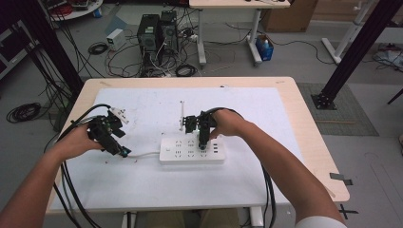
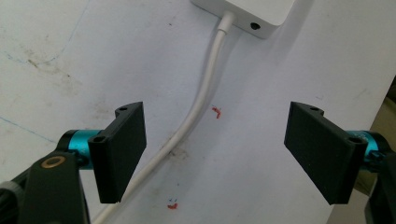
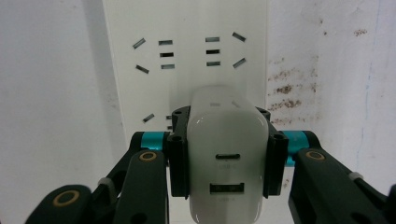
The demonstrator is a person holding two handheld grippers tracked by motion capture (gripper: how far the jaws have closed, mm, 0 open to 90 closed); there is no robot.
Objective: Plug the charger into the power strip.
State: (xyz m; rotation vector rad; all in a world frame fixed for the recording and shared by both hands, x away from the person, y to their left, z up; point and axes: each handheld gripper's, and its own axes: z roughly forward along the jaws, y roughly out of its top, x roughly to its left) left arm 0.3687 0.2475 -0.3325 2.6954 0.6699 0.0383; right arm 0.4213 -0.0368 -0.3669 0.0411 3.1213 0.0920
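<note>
Charger: a white USB charger (image 3: 227, 154) sits clamped between the right gripper's (image 3: 227, 156) fingers, its two ports facing the camera; its far end meets the power strip (image 3: 187, 70), but the prongs are hidden (whether they are fully seated cannot be told).
Charger from above: in the high view it is hidden under the right gripper (image 1: 203, 137) and the hand (image 1: 228, 122), directly over the strip's right half.
Power strip: white, lying flat on the counter (image 1: 285, 156) just below the right fingers; its socket slots run on beyond the fingertips, and the near sockets are covered by the charger.
Strip cable: the white cable (image 2: 196, 112) leaves the strip's end and passes between the left gripper's (image 2: 215, 154) fingers, nearer one finger; its lower end is cut off by the frame.
Left fingers: wide apart, closed on nothing (the cable lies on the paper beneath them).
Left gripper from above: (image 1: 111, 135) it is near the strip's left end, apart from it.
Paper marks: small red marks (image 2: 216, 111) lie between the left fingers, too small to read.
</note>
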